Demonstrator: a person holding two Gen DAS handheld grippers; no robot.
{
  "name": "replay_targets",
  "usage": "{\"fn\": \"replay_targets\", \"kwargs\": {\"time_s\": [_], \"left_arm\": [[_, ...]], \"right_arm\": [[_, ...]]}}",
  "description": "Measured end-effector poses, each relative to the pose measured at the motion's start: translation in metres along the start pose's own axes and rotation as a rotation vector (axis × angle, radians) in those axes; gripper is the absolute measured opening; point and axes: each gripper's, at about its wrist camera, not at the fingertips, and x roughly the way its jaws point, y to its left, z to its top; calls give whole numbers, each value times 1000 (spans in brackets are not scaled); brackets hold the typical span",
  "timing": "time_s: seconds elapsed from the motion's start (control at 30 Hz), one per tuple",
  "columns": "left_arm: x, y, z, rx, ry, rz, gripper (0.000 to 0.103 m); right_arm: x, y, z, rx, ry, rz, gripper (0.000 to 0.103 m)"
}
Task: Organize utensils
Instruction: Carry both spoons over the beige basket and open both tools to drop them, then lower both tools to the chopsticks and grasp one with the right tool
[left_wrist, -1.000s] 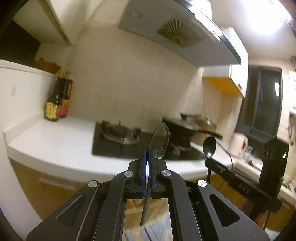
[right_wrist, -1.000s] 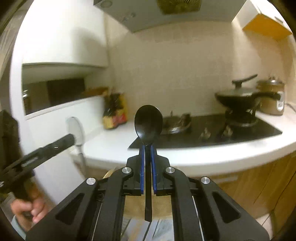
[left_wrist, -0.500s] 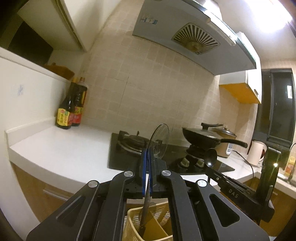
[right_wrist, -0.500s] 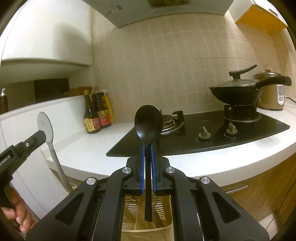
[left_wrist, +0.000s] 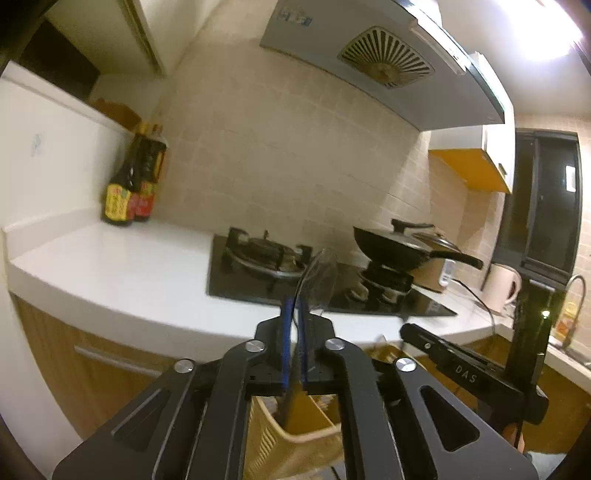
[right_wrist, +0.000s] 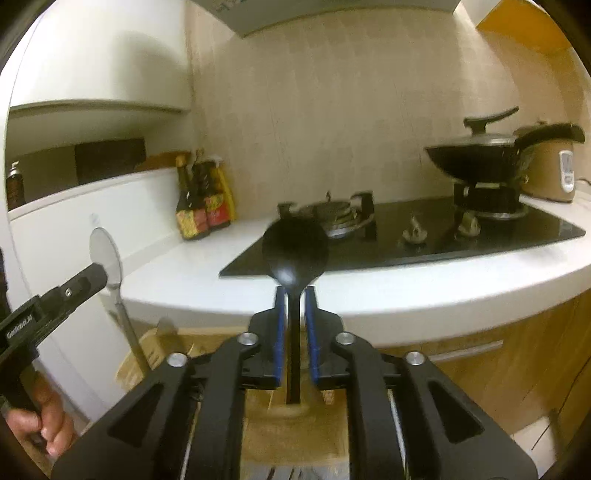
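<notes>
Both your grippers have sunk toward the basket (left_wrist: 295, 435) and their jaws have just been opening. Left gripper (left_wrist: 293, 339): steel spoon (left_wrist: 319, 277) loose between barely parted pads, handle already inside. Right gripper (right_wrist: 294, 332): black spoon (right_wrist: 295, 251) free in a clear gap. Both stand upright, bowls up, handles down. Release looks underway.

Left gripper (left_wrist: 293, 314): black angular frame with triangular cut-outs, silver round screws and blue-padded fingers (left_wrist: 283, 332). Right gripper (right_wrist: 294, 314): the same build (its arm bears pale lettering, seen from the left wrist view). A hand (right_wrist: 48, 424) wraps one black handle.
</notes>
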Motion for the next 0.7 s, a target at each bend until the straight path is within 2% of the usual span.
{"fn": "replay_targets", "kwargs": {"time_s": [0.03, 0.1, 0.2, 0.23, 0.27, 0.3, 0.33, 0.5, 0.7], "left_arm": [[-2, 1, -2, -6, 9, -6, 13], [-9, 3, -5, -14, 33, -14, 31], [-21, 4, -10, -26, 63, -24, 39], [-26, 4, -11, -31, 80, -28, 40], [-29, 4, -12, -34, 95, -32, 43], [-33, 3, -14, -43, 121, -37, 46], [-37, 3, -16, -54, 147, -42, 46], [-47, -5, -32, -81, 278, -53, 46], [-38, -13, -62, -82, 474, -2, 46]], "right_arm": [[-3, -1, -2, 5, 12, 4, 22], [-13, -2, -8, 14, 37, 8, 27], [-32, -1, -15, 9, 71, 17, 29], [-38, 0, -16, 7, 82, 19, 33], [-43, 0, -18, 7, 93, 22, 43], [-51, 0, -20, 7, 105, 24, 49], [-58, 0, -22, 6, 110, 26, 55], [-83, 0, -29, 11, 189, 22, 55], [-93, 0, -42, 47, 345, 43, 55]]}}
